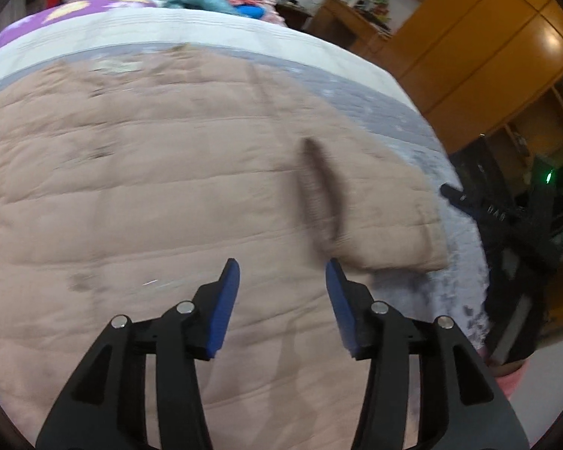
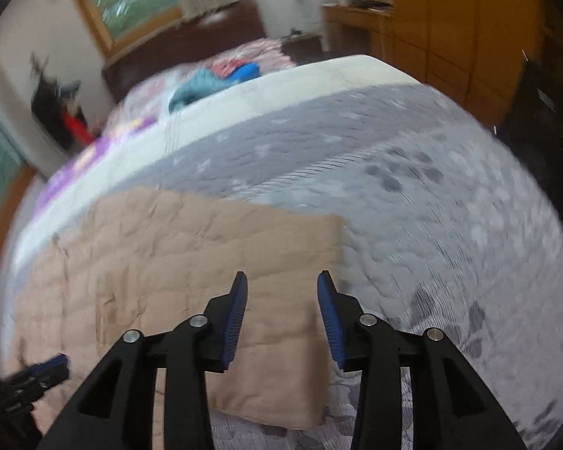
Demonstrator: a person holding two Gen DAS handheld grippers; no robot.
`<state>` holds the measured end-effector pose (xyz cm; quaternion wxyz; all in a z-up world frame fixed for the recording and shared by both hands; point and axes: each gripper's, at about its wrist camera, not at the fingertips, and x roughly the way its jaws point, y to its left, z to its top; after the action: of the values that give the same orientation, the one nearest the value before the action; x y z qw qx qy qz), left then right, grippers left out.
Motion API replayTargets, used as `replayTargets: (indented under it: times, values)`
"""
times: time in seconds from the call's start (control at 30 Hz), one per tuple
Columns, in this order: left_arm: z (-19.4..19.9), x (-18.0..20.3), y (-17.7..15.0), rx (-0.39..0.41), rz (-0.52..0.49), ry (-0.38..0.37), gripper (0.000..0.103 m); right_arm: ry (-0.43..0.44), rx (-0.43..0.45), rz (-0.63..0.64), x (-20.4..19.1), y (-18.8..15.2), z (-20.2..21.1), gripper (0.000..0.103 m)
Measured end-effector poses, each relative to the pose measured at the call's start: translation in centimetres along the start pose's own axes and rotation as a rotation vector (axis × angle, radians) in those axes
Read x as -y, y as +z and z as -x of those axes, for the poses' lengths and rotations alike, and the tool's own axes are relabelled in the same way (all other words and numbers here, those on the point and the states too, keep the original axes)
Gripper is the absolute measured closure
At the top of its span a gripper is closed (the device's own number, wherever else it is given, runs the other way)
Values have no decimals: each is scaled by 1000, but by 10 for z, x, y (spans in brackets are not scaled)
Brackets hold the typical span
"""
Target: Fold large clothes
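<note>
Grey quilted bed cover carries pink padded coat; both grippers' fingers spread, near wooden wardrobe.

The right gripper is hovering with its blue-padded fingers spread apart and gripping nothing. Below them a quilted pink garment is lying flat on the grey patterned bedspread, its right edge running just beyond the right finger and its near corner lying close to the bed's near edge. The other gripper is showing at the lower left, over the garment's left part, blurred. A teal cloth is sitting far up the bed, near the dark headboard.
</note>
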<state>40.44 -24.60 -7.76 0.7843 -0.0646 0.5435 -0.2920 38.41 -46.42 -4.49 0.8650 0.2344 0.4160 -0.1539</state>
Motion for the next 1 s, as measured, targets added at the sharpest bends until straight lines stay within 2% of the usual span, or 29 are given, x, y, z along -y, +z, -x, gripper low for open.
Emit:
replayTargets:
  times: [0.1, 0.2, 0.23, 0.27, 0.33, 0.37, 0.4, 0.5, 0.6, 0.8, 1.0]
  values:
    - [-23, 27, 11, -8, -29, -16, 53, -32, 8, -23, 21, 1, 1, 63]
    - [-47, 46, 20, -17, -52, 8, 55, -4, -2, -37, 31, 2, -4, 63]
    - [-55, 49, 23, -30, -51, 7, 59, 23, -15, -48, 34, 2, -7, 63]
    - [-59, 49, 24, -38, -47, 4, 73, 44, -30, -59, 37, 2, -10, 63]
    - [-67, 51, 26, -45, -39, 3, 93, 54, -49, -72, 40, 1, -15, 63]
    - [-68, 50, 26, -40, -38, 1, 99, 53, -51, -72, 39, -1, -17, 63]
    - [-65, 49, 26, -30, -37, -12, 100, 52, -49, -70, 38, -1, -16, 63]
    - [-44, 42, 25, 42, -38, -18, 101, 62, -30, -62, 36, -1, -11, 63]
    - [-3, 24, 23, 138, -30, -16, 102, 89, -27, -61, 32, -2, -10, 63]
    - [74, -20, 18, 285, 1, 63, 102, 240, -96, -38, 10, -8, -21, 63]
    - [119, -66, 14, 350, 49, 159, 102, 339, -166, 45, -35, -21, -35, 63]
